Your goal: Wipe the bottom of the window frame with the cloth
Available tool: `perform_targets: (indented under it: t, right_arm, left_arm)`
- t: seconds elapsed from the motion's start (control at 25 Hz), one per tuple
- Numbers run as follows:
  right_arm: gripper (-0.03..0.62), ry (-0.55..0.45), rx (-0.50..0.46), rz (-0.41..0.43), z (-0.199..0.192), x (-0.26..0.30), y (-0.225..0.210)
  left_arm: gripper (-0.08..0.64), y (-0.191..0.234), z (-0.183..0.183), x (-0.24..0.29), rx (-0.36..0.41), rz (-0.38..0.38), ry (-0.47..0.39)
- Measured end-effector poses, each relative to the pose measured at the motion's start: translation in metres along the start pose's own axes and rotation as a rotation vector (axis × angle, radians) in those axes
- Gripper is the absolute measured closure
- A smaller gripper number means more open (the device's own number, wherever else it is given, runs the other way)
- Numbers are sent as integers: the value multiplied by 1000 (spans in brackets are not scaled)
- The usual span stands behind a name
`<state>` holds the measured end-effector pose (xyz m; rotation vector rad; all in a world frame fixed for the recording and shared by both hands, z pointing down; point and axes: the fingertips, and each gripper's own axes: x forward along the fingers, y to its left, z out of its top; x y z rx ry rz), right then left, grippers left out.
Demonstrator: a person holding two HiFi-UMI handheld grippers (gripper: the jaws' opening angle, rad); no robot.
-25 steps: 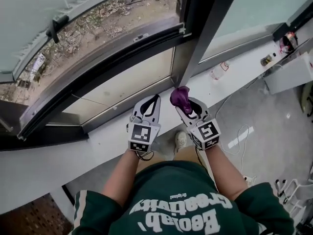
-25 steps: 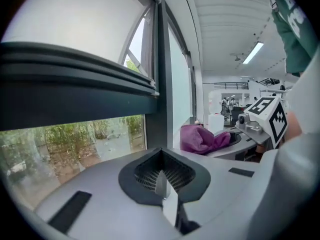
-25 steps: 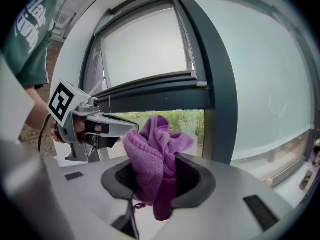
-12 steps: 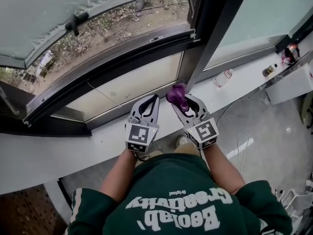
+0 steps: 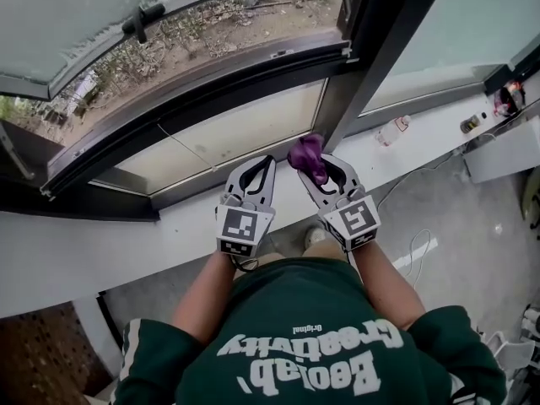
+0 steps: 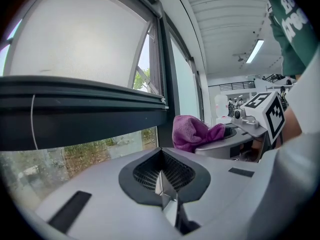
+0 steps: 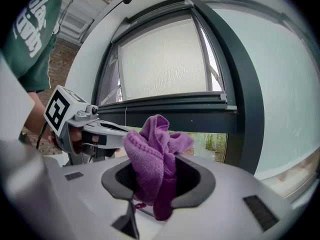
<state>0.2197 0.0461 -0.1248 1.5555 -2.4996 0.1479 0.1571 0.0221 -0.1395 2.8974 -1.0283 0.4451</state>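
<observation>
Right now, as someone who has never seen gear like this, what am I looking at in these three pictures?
There is no robot here. A person holds a hand-worked two-jaw gripper in each hand. The head view comes from a camera on the person's head, looking down at both grippers. The other two pictures come from cameras riding on the grippers, each looking along its own jaws. The left gripper is shut and holds nothing. The right gripper is shut on a bunched purple cloth. Both are above a white ledge, just below the dark window frame. I cannot tell whether the cloth touches the frame. A small bottle lies farther along the ledge.
</observation>
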Motion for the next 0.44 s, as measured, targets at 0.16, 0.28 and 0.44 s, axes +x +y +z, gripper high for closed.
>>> perform_targets:
  t: [0.16, 0.28, 0.44]
  right_arm:
    - [426, 0, -2, 7, 0, -1, -1]
    - [426, 6, -3, 18, -2, -3, 2]
    - [426, 32, -1, 18, -10, -16, 1]
  left_arm:
    - [560, 1, -1, 0, 14, 14, 5]
    - [560, -2, -3, -2, 10, 20, 11]
    - [560, -16, -5, -3, -10, 11, 11]
